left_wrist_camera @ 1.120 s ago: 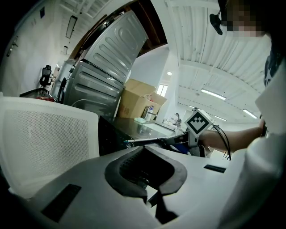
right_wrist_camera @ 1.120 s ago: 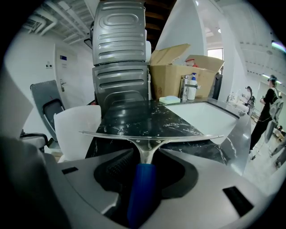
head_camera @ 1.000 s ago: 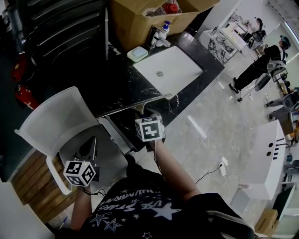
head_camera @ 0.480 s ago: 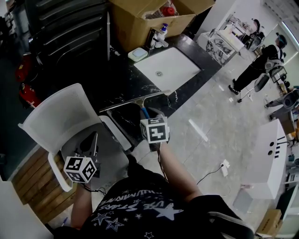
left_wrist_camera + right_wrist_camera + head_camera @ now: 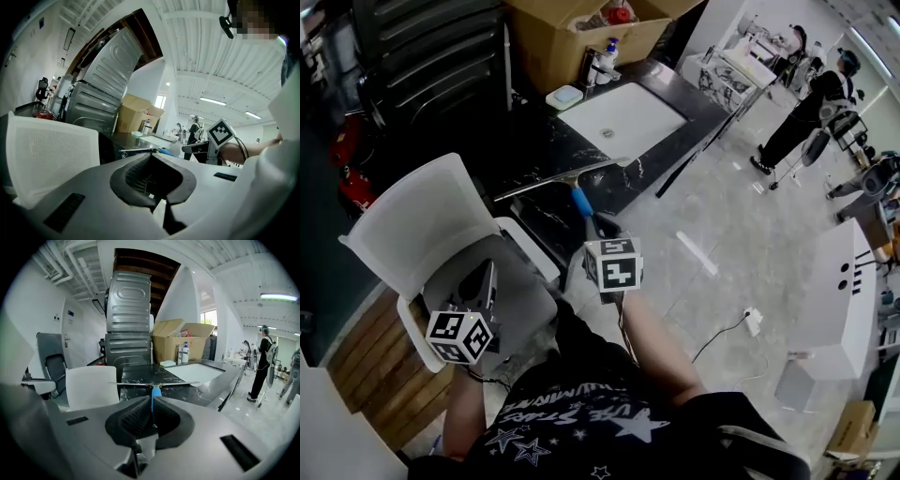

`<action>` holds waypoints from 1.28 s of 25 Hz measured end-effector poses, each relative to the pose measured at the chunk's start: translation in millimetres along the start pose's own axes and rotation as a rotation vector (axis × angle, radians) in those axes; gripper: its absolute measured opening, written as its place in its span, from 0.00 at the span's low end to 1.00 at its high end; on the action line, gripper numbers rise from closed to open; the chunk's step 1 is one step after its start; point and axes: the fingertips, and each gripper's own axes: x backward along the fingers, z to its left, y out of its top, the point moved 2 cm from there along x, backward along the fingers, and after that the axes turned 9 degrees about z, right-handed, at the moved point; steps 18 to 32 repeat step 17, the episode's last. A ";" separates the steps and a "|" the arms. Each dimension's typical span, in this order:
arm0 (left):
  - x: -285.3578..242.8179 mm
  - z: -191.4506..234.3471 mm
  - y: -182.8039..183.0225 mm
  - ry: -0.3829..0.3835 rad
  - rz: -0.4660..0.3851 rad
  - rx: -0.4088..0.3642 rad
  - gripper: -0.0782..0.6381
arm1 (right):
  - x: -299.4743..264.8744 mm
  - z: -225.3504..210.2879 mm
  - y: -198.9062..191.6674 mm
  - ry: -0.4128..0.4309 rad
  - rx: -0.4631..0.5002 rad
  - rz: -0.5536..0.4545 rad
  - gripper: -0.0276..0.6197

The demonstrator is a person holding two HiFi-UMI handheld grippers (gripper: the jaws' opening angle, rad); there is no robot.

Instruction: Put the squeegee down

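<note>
The squeegee (image 5: 567, 180) has a long thin metal blade and a blue handle (image 5: 155, 392). My right gripper (image 5: 602, 225) is shut on that handle and holds the blade level over the near edge of the black marble counter (image 5: 525, 159). In the right gripper view the blade (image 5: 154, 384) runs crosswise just past the jaws. My left gripper (image 5: 478, 286) hangs over the white chair's seat (image 5: 520, 305), jaws closed with nothing between them; the squeegee's blade (image 5: 138, 150) shows beyond it in the left gripper view.
A white sink basin (image 5: 623, 120) is set in the counter, with a soap dish (image 5: 565, 97), a spray bottle (image 5: 607, 58) and a cardboard box (image 5: 581, 28) behind it. The white chair's back (image 5: 417, 234) stands left of the counter. People (image 5: 802, 117) stand far right.
My right gripper has drawn back from the counter toward me with the squeegee, its blade now nearer the counter's front edge. The left gripper has barely moved.
</note>
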 end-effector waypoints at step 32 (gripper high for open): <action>43.8 -57.1 -44.6 -0.057 0.038 -0.024 0.13 | 78.1 2.8 -70.4 0.006 -0.014 0.017 0.12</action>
